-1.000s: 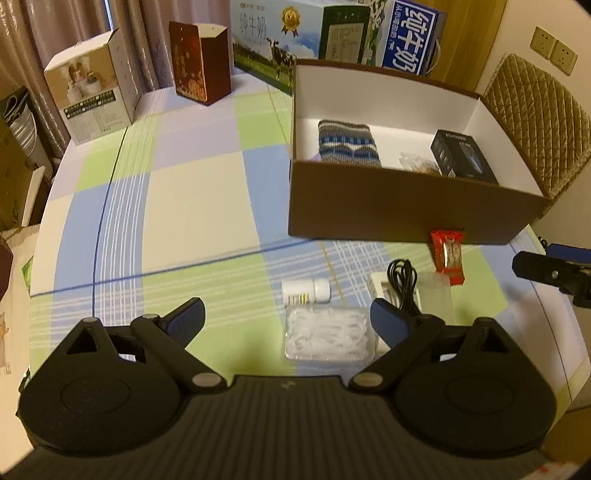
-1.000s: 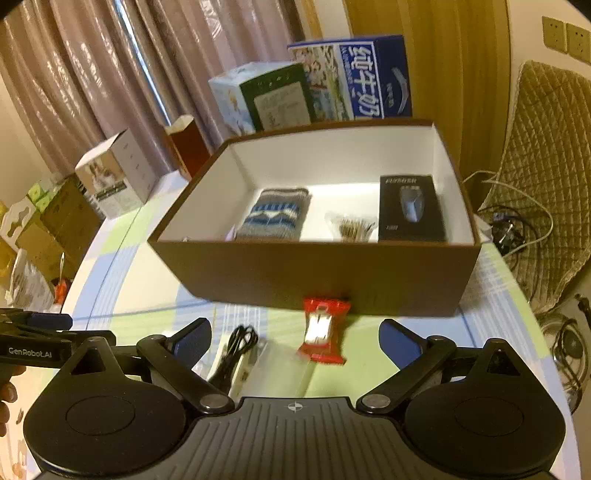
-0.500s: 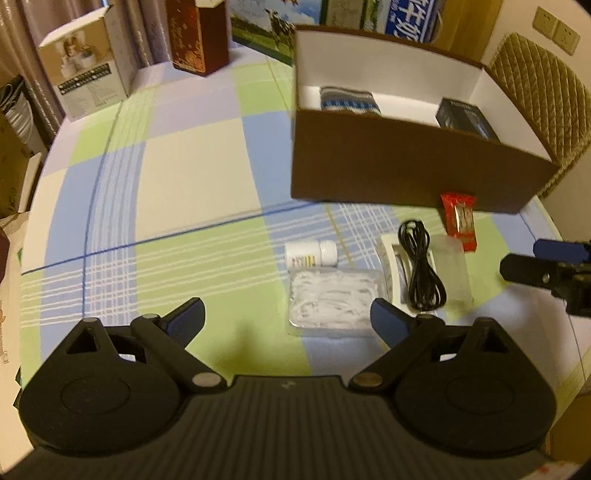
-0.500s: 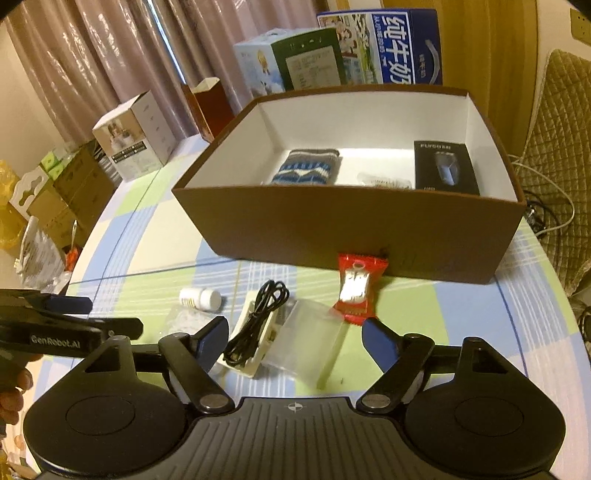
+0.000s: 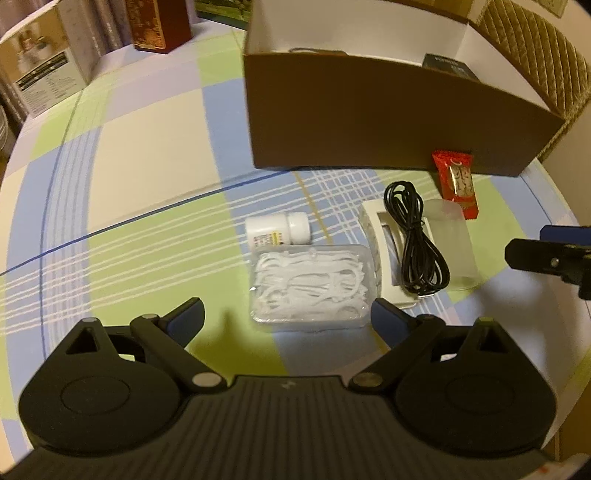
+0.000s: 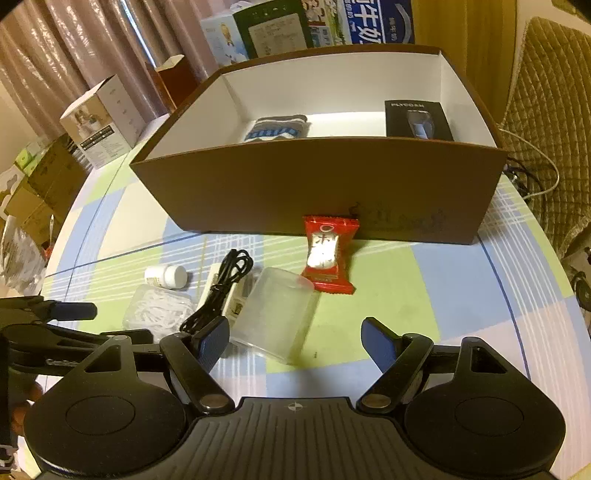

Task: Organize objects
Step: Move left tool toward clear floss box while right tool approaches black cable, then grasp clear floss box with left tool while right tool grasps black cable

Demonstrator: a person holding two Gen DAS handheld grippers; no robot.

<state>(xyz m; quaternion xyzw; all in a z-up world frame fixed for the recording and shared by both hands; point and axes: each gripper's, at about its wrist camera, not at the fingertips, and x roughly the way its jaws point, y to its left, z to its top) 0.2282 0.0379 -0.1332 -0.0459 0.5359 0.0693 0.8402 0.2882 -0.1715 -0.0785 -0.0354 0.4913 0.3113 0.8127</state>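
A brown box [image 5: 388, 122] [image 6: 325, 188] with a white inside holds a folded sock [image 6: 277, 127] and a black package [image 6: 417, 120]. In front of it lie a white pill bottle [image 5: 279, 229] [image 6: 166, 276], a clear case of floss picks [image 5: 310, 284] [image 6: 159, 310], a black cable [image 5: 417, 236] [image 6: 218, 295] on a white box [image 5: 376, 236], a frosted plastic case [image 5: 448, 251] [image 6: 273, 314] and a red candy packet [image 5: 458, 182] [image 6: 327, 254]. My left gripper [image 5: 286, 319] is open, just short of the floss case. My right gripper [image 6: 295, 339] is open, at the frosted case.
Cartons [image 5: 37, 77] [image 6: 103, 122] and a dark red box [image 5: 159, 22] stand at the table's far side. Milk cartons [image 6: 373, 20] stand behind the brown box. A quilted chair [image 6: 546, 122] is to the right. The checked tablecloth [image 5: 140, 155] is bare at the left.
Both grippers have lowered and moved in toward the items in front of the box. The right gripper's jaws have narrowed a little. No object has moved.
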